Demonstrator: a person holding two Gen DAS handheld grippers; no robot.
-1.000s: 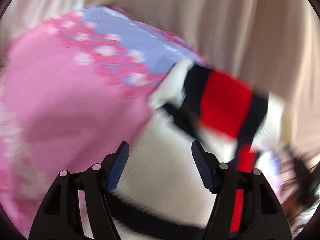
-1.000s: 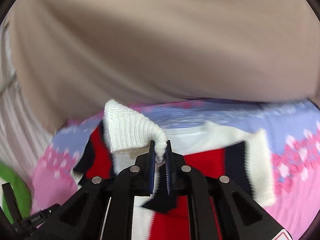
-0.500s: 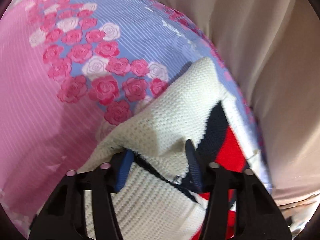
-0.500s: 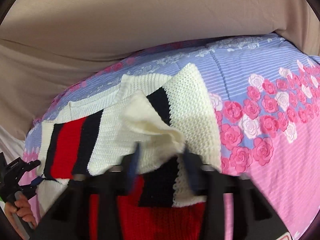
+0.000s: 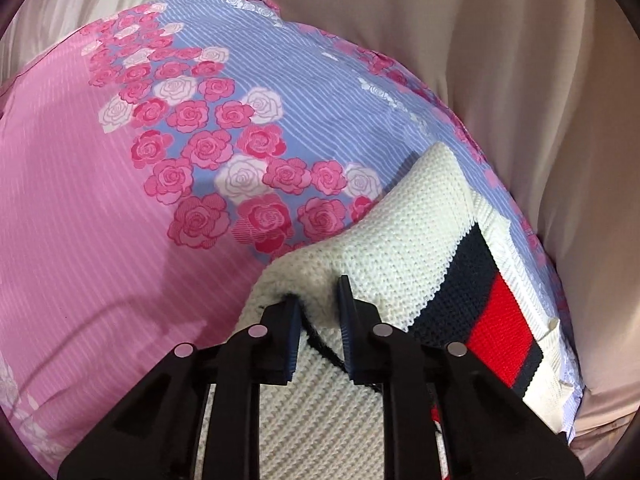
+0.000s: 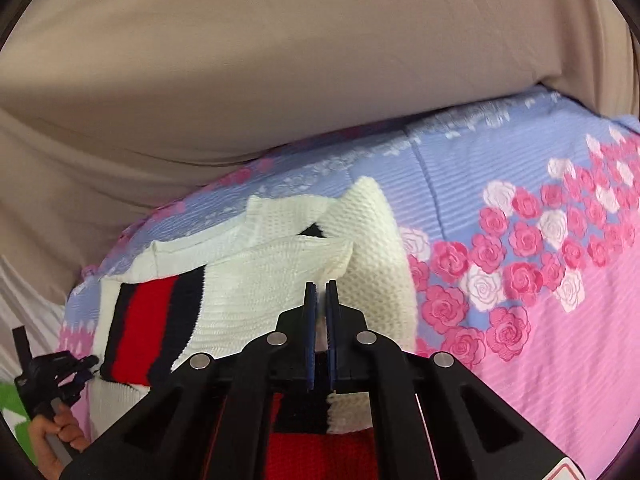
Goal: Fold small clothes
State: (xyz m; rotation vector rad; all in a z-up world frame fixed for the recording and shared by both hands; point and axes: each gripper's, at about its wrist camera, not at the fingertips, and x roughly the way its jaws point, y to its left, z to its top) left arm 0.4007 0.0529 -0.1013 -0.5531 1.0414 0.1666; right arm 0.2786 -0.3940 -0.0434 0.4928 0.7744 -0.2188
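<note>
A small cream knit sweater (image 5: 420,236) with navy and red stripes lies on a pink and lilac rose-print sheet (image 5: 120,208). It also shows in the right wrist view (image 6: 256,280), partly folded over itself. My left gripper (image 5: 318,300) has its jaws pinched around a raised cream fold of the sweater with a black trim line. My right gripper (image 6: 320,292) hovers just above the sweater with its jaws nearly together and nothing between them.
Beige fabric (image 6: 280,60) rises behind the sheet as a soft wall. The other handheld gripper and a hand (image 6: 52,392) show at the lower left of the right wrist view, beside something green (image 6: 10,404).
My left gripper dropped onto the sweater and its jaws closed in on a fold. My right gripper let go of the cream sleeve, opened wide, then shut empty.
</note>
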